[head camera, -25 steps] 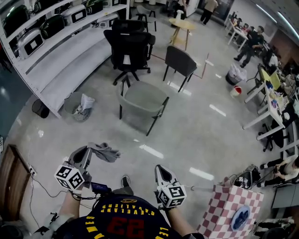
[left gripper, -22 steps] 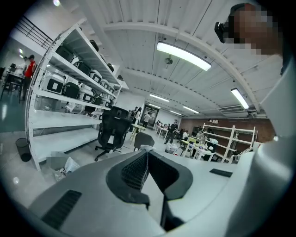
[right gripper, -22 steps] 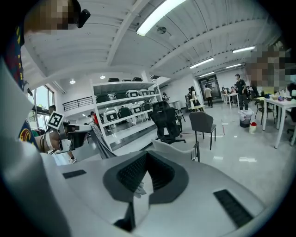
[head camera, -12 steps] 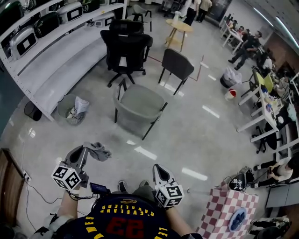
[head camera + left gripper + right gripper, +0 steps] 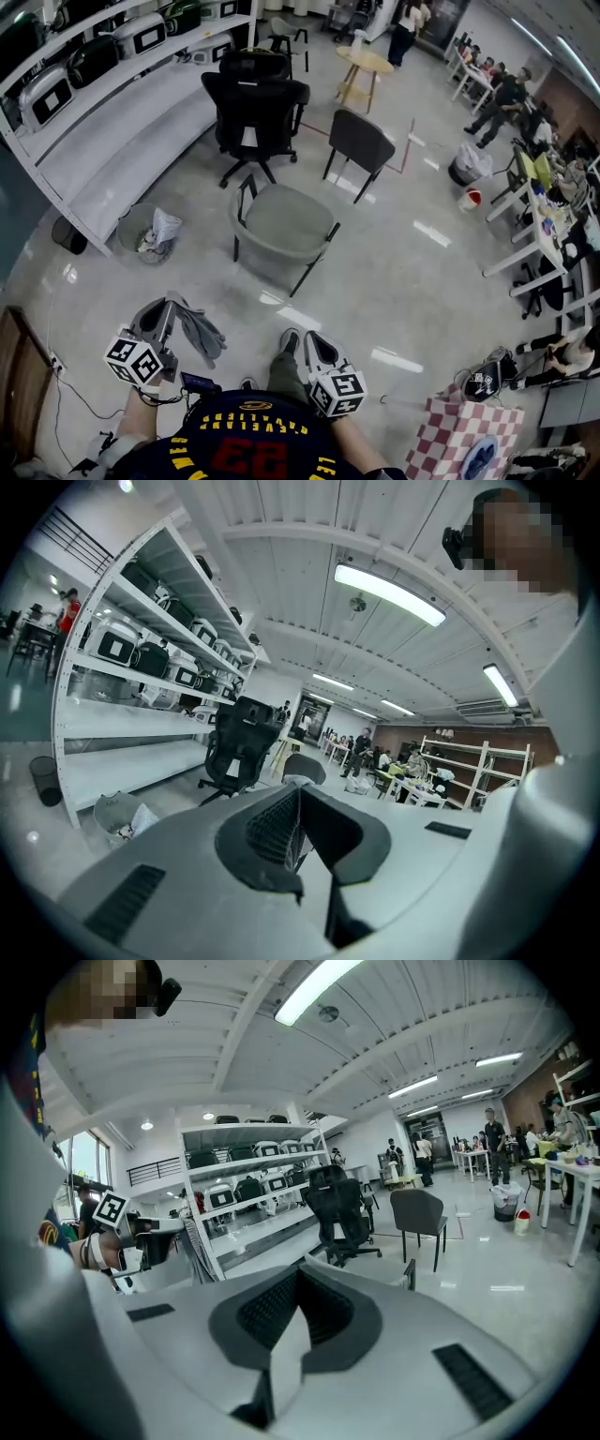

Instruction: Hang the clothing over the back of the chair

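Observation:
A grey piece of clothing hangs from the tip of my left gripper, which is shut on it at the lower left of the head view. The right gripper view shows the same cloth dangling at its left. My right gripper is held level beside the left one, jaws shut with nothing between them. Ahead of both stands a grey armchair with black legs, its open seat facing me and its back on the far side. In the left gripper view the jaws meet, and the cloth is hidden there.
Behind the armchair are a black office chair and a dark side chair. White shelving runs along the left, with a waste bin in front of it. A red-checked cloth is at lower right. People stand far off.
Both grippers have moved forward toward the grey armchair, which now sits lower and nearer in the head view. The clothing has swung from spread sideways to hanging down below the left gripper.

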Tool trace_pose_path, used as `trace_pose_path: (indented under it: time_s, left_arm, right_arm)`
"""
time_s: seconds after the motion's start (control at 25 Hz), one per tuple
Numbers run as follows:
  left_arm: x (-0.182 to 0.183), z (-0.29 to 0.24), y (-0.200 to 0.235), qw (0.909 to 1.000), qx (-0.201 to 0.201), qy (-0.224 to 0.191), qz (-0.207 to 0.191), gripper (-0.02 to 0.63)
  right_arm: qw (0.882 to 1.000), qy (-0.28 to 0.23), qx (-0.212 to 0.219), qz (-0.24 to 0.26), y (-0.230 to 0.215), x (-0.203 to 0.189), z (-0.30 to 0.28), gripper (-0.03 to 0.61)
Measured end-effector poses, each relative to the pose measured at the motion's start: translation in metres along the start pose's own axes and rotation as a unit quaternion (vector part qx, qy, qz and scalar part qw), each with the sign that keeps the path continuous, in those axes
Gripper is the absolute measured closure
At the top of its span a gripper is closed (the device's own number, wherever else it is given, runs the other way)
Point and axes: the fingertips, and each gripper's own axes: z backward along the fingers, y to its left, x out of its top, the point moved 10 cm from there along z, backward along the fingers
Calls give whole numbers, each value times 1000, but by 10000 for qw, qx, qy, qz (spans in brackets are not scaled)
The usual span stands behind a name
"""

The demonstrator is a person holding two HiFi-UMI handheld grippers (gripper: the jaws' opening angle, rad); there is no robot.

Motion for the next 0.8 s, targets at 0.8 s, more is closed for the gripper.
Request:
trace_pose_path:
  time_s: [0.8]
  left_arm:
    - [43, -186, 3, 9944, 1036, -148, 177, 598]
  right_arm:
    - [9984, -3, 572, -16, -182, 107, -135, 571]
